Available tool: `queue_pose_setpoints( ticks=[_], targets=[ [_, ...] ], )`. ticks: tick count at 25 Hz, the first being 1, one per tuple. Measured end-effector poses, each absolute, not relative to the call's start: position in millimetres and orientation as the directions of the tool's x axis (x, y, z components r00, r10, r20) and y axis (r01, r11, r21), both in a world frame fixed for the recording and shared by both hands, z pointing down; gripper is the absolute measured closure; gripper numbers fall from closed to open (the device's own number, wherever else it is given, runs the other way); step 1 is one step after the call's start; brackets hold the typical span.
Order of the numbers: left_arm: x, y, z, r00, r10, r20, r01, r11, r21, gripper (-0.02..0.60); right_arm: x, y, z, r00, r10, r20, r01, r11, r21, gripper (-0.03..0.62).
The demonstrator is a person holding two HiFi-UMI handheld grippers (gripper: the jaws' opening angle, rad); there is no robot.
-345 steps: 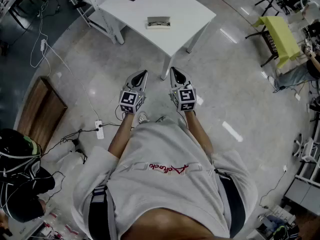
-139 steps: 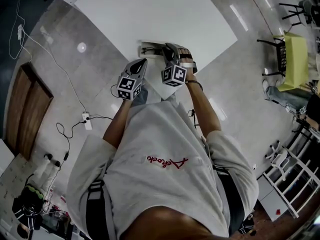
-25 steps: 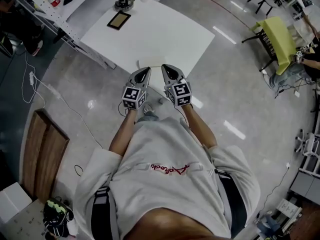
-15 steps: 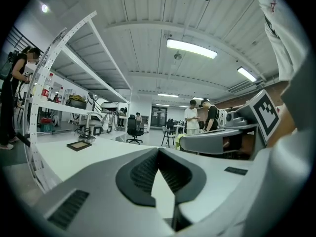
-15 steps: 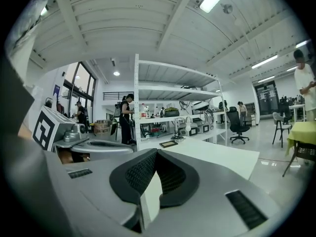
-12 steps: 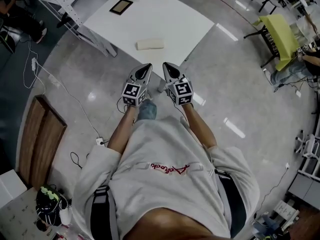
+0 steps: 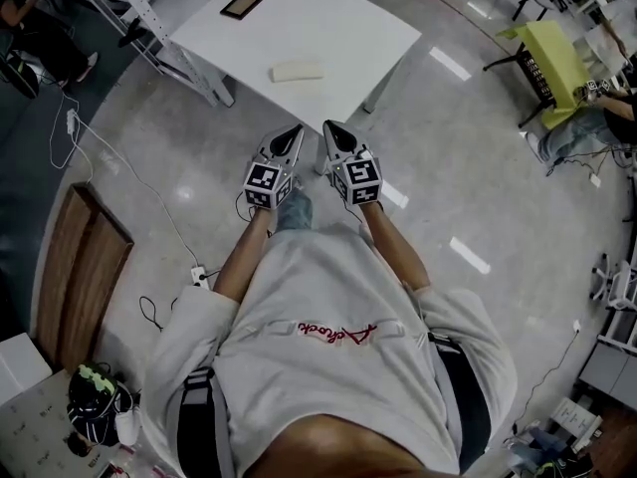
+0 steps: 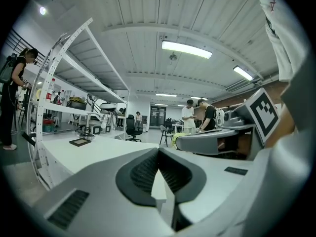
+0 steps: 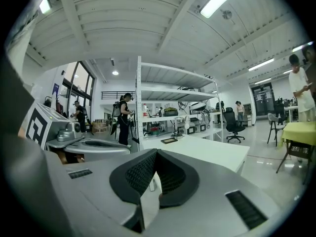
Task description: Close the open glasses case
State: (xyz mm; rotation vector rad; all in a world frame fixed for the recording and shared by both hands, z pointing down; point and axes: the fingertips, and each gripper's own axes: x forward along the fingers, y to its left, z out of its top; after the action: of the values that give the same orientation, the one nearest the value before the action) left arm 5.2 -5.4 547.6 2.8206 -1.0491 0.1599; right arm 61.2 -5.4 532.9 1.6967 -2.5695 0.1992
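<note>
- Floor (image 7: 149,147): pale and glossy, with cables trailing at left. Both grippers hang over it, short of the counter.
- Counter (image 7: 348,28): white, on the far side of the scene. It carries the glasses case and a dark framed slab.
- Left gripper (image 7: 294,130): jaws pressed together with nothing between them, on the near side and well apart from the case.
- Right gripper (image 7: 329,127): jaws likewise pressed together and empty, just beside the left one.
- Dark framed slab (image 7: 242,5): lies flat at the counter's far left corner, well apart from the case.
- Glasses case (image 7: 299,71): cream and oblong, lying flat towards the counter's near edge.
  - The lid appears to be down already, so the task looks done.
  - It is probably a light, rigid shell with smooth faces, and likely to skate if pushed from one side.
  - Best hold: steady one long edge and press down on the lid near its front lip.
</note>
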Motion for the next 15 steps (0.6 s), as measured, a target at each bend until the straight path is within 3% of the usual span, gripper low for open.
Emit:
queue_pose_setpoints(
  ticks=[15],
  targets=[
    [-14, 21, 550, 0.755, -0.641, 0.142, -0.653, -0.754, 0.072, 0.561, 46, 25, 543, -0.366, -0.921, 0.132, -0.931, 0.361, -0.061, 0.592]
  ],
)
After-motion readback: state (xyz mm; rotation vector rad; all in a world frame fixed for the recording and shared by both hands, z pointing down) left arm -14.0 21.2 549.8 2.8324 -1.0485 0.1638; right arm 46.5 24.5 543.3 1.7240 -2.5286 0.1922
